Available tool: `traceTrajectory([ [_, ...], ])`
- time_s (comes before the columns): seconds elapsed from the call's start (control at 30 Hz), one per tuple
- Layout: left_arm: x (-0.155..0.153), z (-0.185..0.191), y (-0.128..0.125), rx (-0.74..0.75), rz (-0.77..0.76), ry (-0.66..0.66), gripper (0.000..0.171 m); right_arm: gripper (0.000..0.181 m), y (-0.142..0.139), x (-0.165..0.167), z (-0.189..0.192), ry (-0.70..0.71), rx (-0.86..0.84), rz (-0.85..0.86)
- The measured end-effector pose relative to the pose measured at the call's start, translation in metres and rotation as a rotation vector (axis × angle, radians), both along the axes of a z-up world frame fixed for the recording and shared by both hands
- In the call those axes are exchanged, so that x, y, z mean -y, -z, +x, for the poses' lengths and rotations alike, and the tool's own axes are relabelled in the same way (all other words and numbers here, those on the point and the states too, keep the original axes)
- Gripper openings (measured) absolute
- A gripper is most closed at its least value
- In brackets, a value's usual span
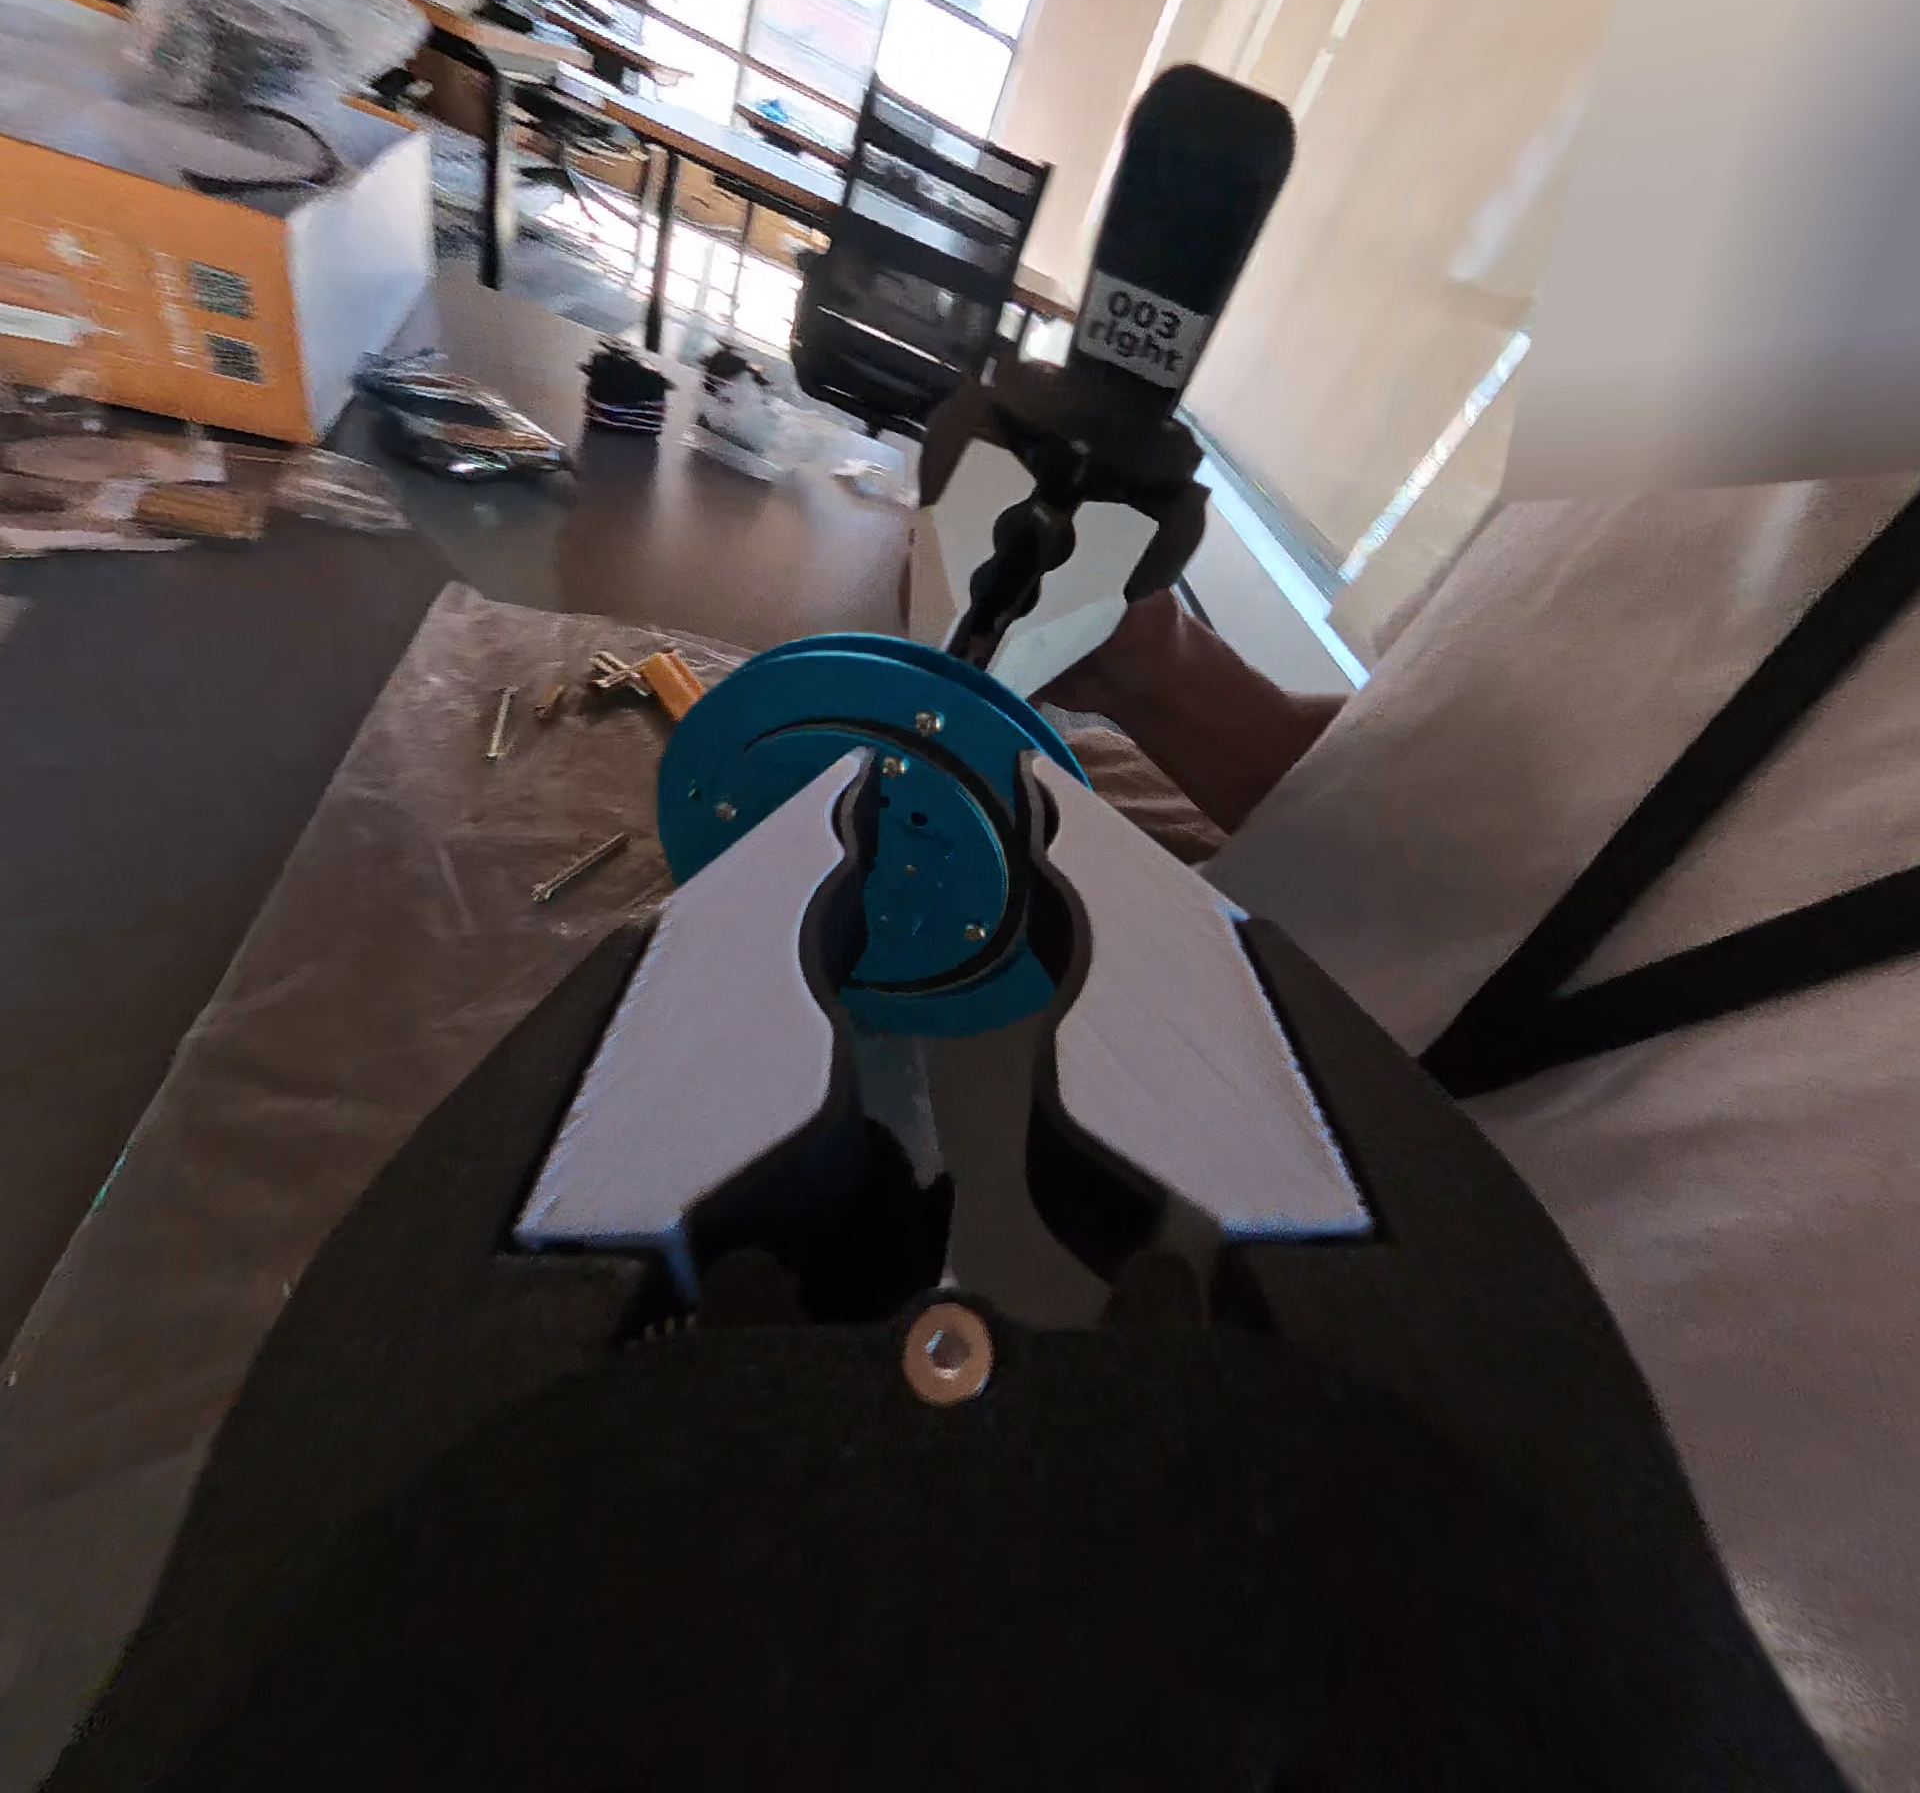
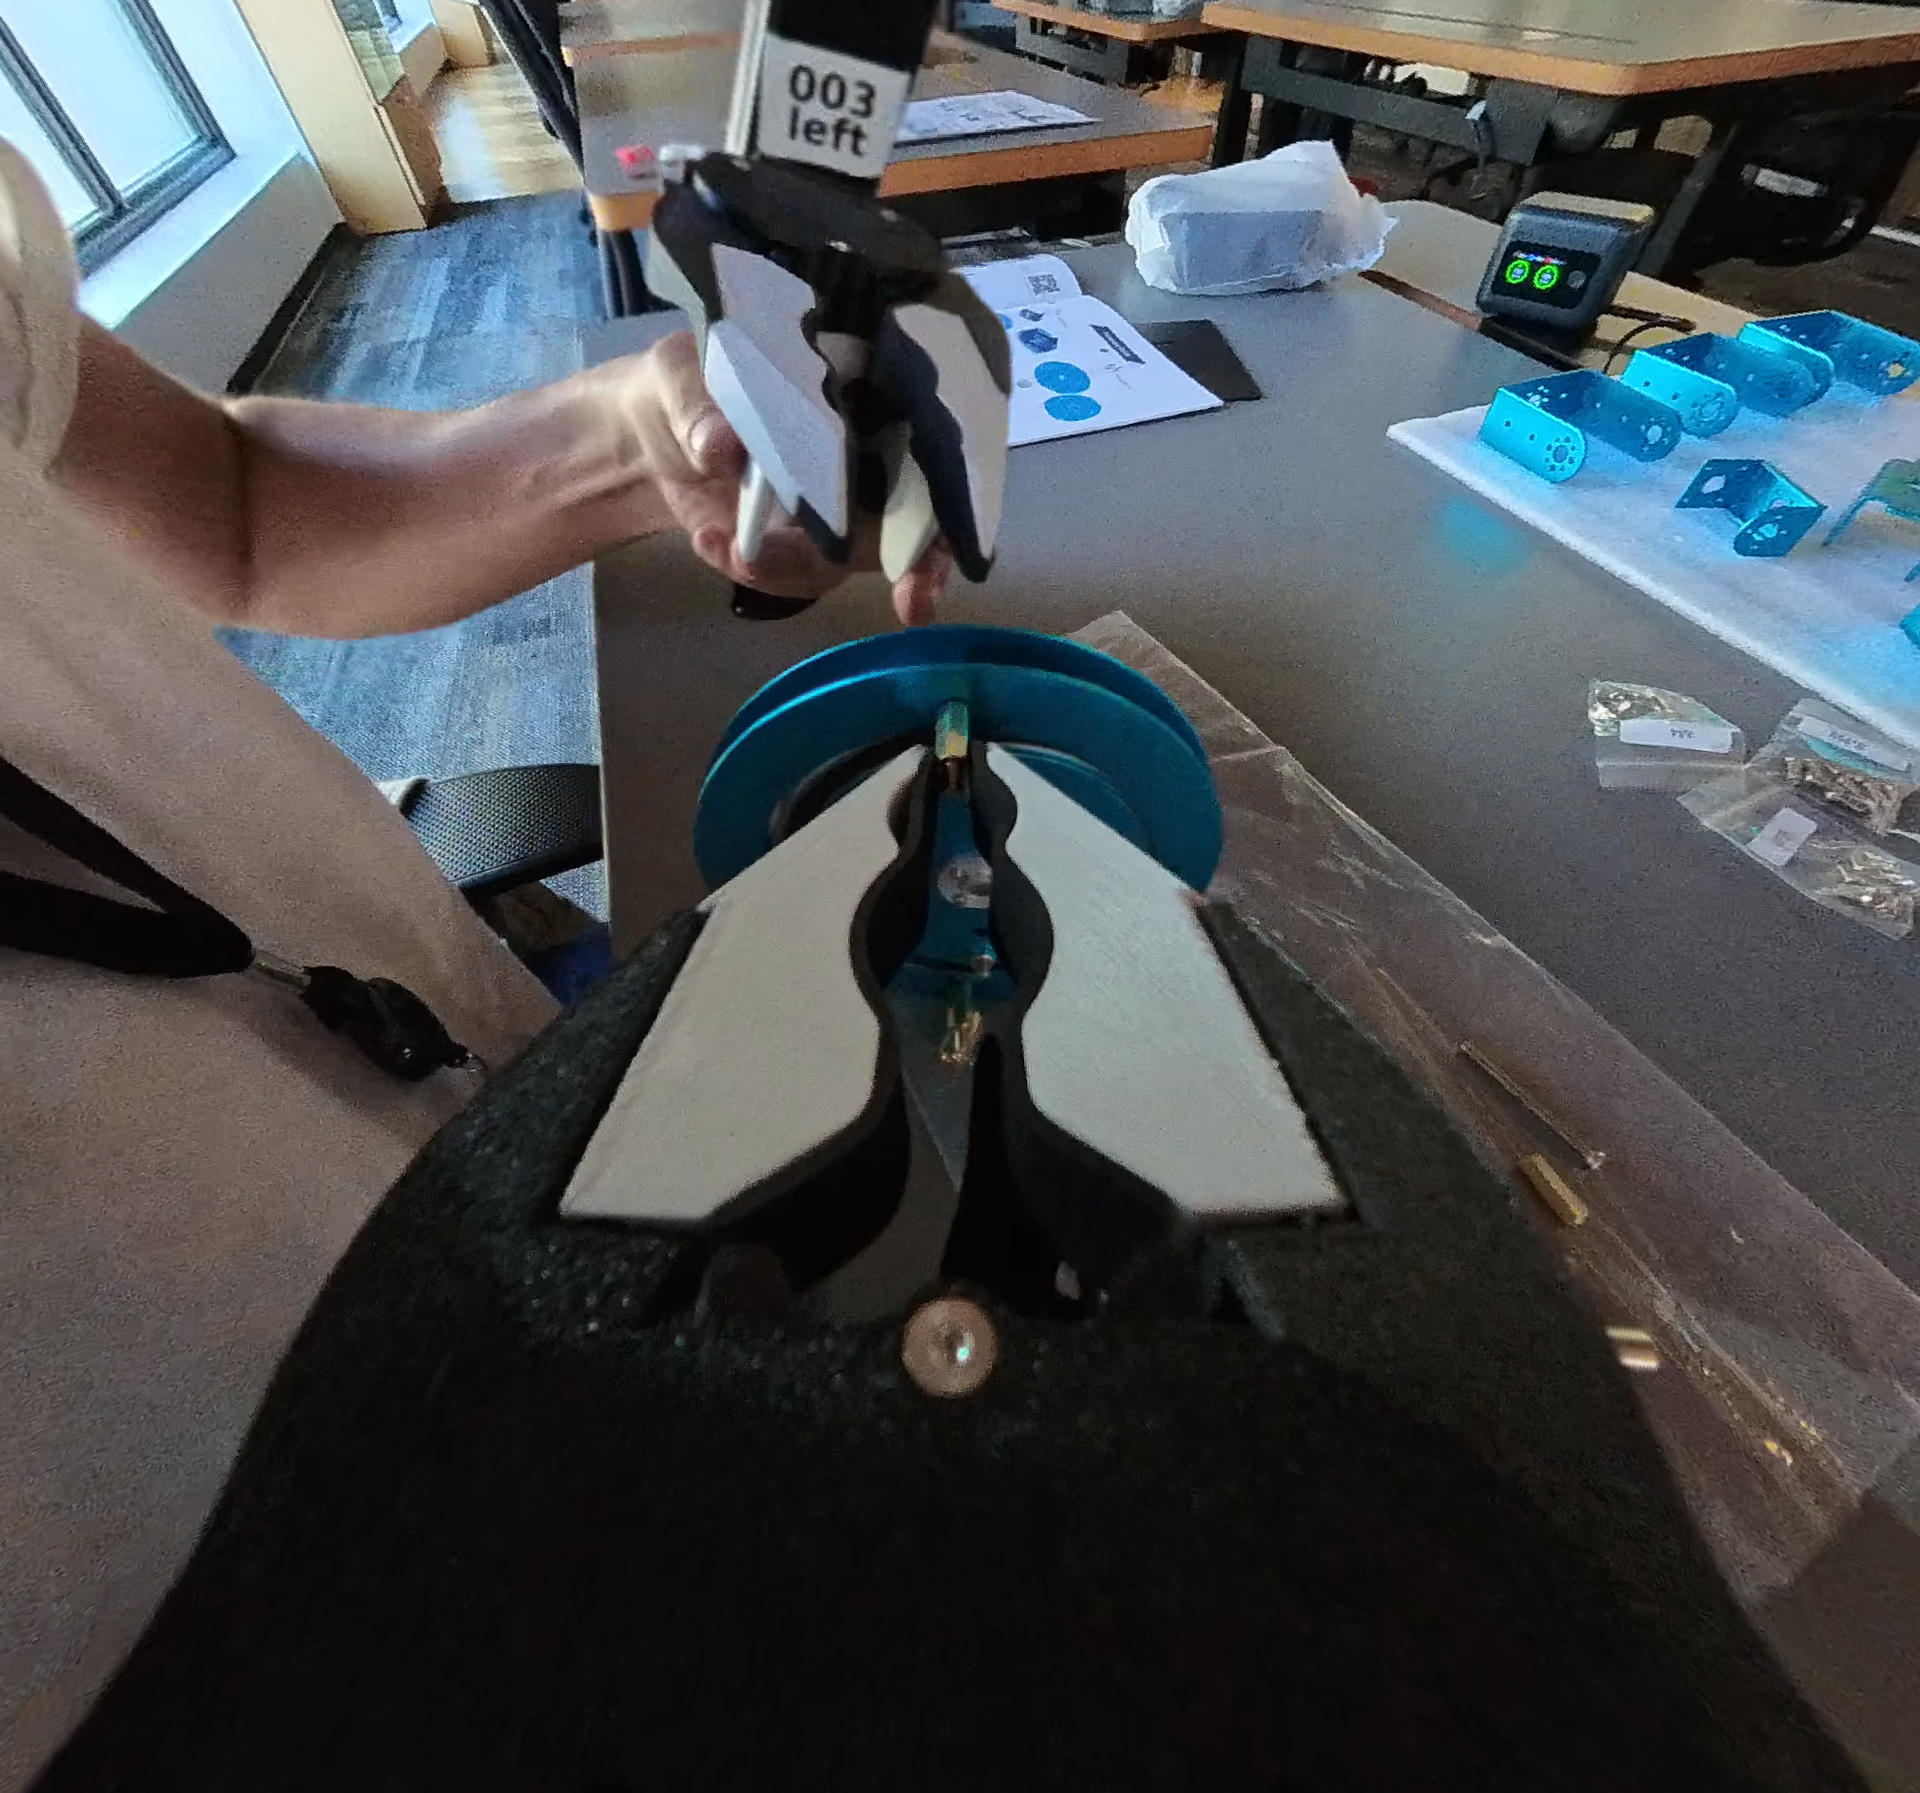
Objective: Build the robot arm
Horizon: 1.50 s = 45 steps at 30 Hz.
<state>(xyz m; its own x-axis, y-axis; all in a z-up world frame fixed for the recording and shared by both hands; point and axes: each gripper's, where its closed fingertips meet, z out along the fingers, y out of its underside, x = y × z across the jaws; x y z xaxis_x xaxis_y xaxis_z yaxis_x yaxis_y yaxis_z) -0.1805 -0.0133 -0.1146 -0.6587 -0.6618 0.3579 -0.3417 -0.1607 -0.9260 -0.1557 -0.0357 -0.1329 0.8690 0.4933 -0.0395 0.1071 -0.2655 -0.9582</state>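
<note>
A blue metal double-disc assembly (image 2: 831, 704) with brass standoffs stands on edge over a clear plastic sheet (image 2: 1351, 912) on a grey table. My right gripper (image 2: 954, 756) is shut on it, the tips pinching a brass standoff (image 2: 951, 735) between the discs. In the left wrist view the right gripper (image 1: 982, 637) comes down onto the top rim of the assembly (image 1: 727, 756). My left gripper (image 1: 945, 756) is open and empty, its tips just short of the disc face. In the right wrist view the left gripper (image 2: 899, 554) hangs just above the far rim, held by a person's hand (image 2: 675, 455).
Loose screws (image 1: 499, 725) and a brass standoff (image 2: 1553, 1203) lie on the sheet. Blue brackets (image 2: 1579, 424) sit on a white board at right, with hardware bags (image 2: 1829, 808), a booklet (image 2: 1091, 361), a wrapped package (image 2: 1247, 221) and a small screen device (image 2: 1558, 273). An orange box (image 1: 135, 289) stands far left. There is about 5 cm between the tips of the two grippers.
</note>
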Motion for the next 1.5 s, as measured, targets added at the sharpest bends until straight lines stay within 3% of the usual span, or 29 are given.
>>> traceTrajectory([
  [0.13, 0.011, 0.014, 0.015, -0.022, 0.165, 0.087, 0.022, 0.003, 0.0, 0.0, -0.006, -0.061, 0.011, 0.022],
  [0.4, 0.017, 0.008, 0.011, 0.021, 0.275, 0.153, 0.009, 0.003, 0.0, -0.003, -0.008, -0.115, 0.076, 0.009],
  [0.57, 0.015, 0.008, 0.01, 0.0, 0.261, 0.167, 0.01, 0.003, 0.0, -0.005, -0.008, -0.132, 0.075, 0.01],
  [0.73, 0.015, 0.005, -0.002, -0.06, 0.088, 0.189, 0.014, 0.003, 0.001, -0.006, -0.007, -0.112, 0.183, 0.049],
  [0.83, 0.005, 0.013, -0.004, -0.089, 0.056, 0.032, 0.027, 0.003, 0.001, -0.01, -0.002, -0.072, 0.235, 0.049],
  [0.9, 0.005, 0.014, -0.009, -0.087, 0.002, -0.094, 0.044, 0.003, 0.002, -0.011, 0.0, -0.05, 0.246, 0.044],
  [0.97, 0.011, 0.013, -0.004, -0.038, 0.04, -0.244, 0.063, 0.004, 0.002, -0.012, 0.0, -0.025, 0.244, 0.044],
  [1.07, 0.019, 0.016, 0.009, -0.039, 0.078, -0.444, 0.063, 0.004, 0.002, -0.015, 0.001, 0.01, 0.246, 0.04],
  [1.17, 0.019, 0.02, 0.018, 0.001, 0.196, -0.585, 0.051, 0.004, 0.002, -0.017, -0.002, 0.037, 0.28, 0.034],
  [1.33, 0.017, 0.023, 0.024, 0.019, 0.375, -0.669, 0.035, 0.004, 0.001, -0.015, -0.008, 0.022, 0.31, 0.04],
  [1.5, 0.018, 0.023, 0.023, -0.013, 0.398, -0.669, 0.031, 0.004, 0.001, -0.013, -0.007, 0.006, 0.276, 0.027],
])
